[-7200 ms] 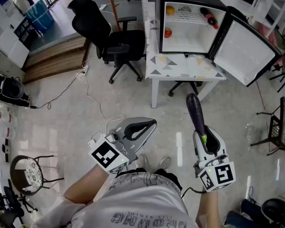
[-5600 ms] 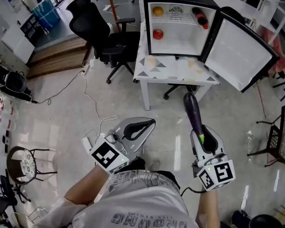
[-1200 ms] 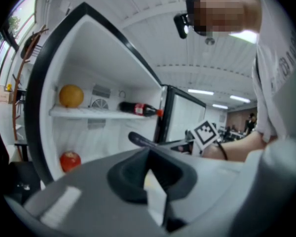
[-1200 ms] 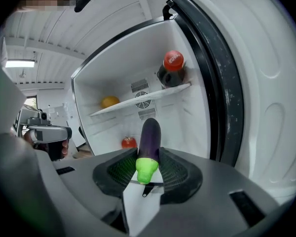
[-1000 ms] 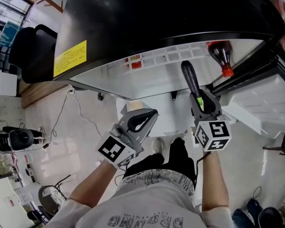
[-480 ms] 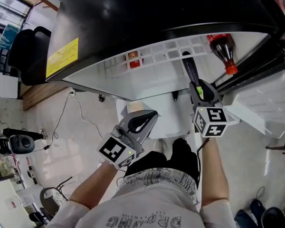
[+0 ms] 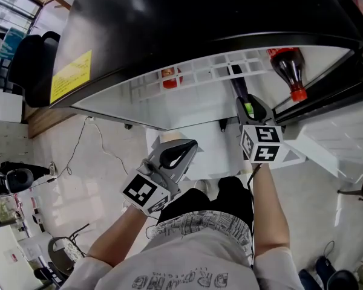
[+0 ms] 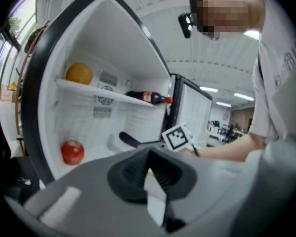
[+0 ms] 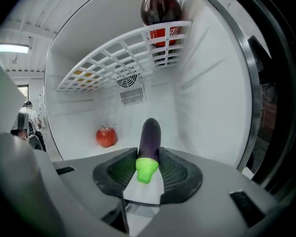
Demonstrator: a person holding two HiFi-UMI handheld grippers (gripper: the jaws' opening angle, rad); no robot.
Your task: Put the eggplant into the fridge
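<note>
The right tongs (image 9: 149, 158) are clenched on the green stem end of the eggplant (image 9: 150, 131). Its purple body reaches into the lower compartment of the fridge (image 7: 169, 29), under the wire shelf (image 9: 113, 60) and to the right of the apple (image 9: 106, 136). The left tongs (image 8: 149, 158) hang outside the open fridge, pressed together with nothing between them.

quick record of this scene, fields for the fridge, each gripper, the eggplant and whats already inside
fridge: door open
right gripper: shut on eggplant, gripped near its green cap
left gripper: shut, empty, outside the fridge
eggplant: tip pointing into the lower compartment, under the wire shelf
lower compartment: apple at the back left
on the shelf: cola bottle, orange
</note>
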